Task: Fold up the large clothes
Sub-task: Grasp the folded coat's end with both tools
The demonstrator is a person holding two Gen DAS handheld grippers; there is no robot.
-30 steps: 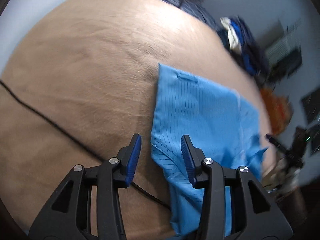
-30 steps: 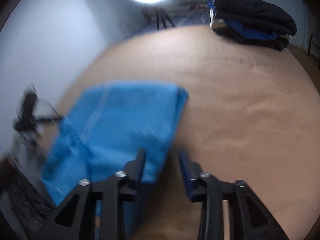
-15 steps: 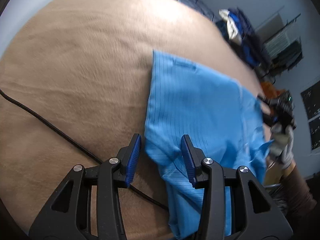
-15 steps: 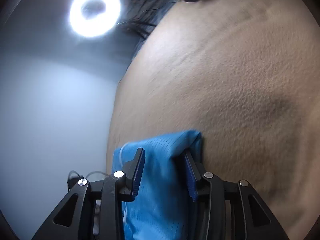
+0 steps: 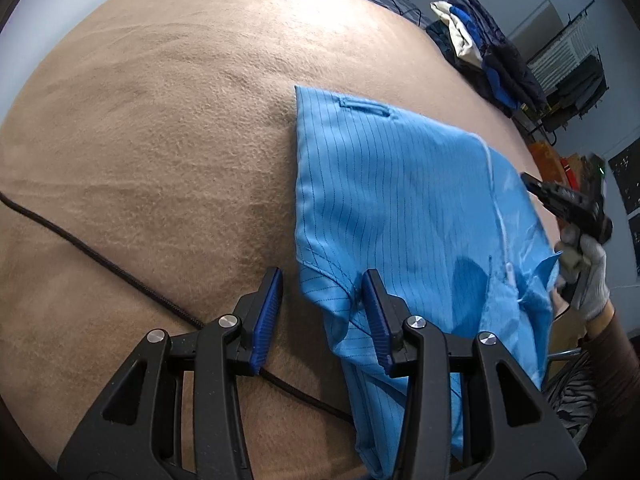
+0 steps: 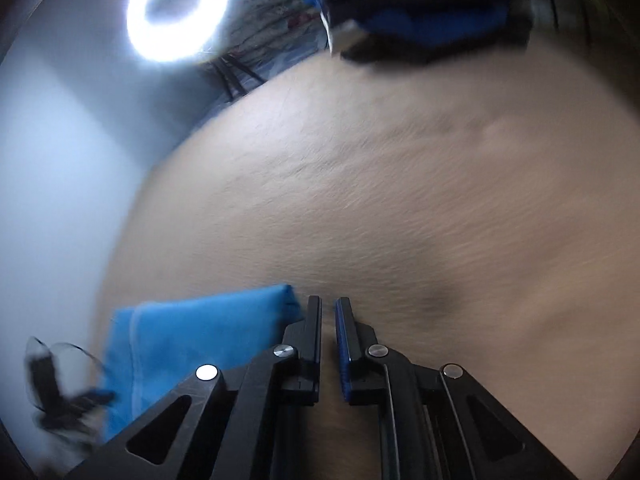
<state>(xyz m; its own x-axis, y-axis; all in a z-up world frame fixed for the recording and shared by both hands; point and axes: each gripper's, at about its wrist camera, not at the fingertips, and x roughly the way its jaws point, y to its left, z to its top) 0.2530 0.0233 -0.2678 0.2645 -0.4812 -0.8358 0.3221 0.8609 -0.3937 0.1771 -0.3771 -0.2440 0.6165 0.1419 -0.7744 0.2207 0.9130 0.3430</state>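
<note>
Tan blanket (image 5: 168, 152) covers the whole work surface. Nearest me, my left gripper (image 5: 322, 300) gapes wide over the folded blue garment's (image 5: 400, 200) near corner. My right gripper (image 6: 328, 320) is nearly closed, holding nothing, just right of that garment. Farther off sits a dark clothes pile (image 5: 484, 48).

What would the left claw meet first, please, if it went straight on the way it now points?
Probably the near corner of the folded light-blue pinstriped garment, lying just ahead between the open left claw fingers, on the tan fleece blanket. Depth is uncertain.
</note>
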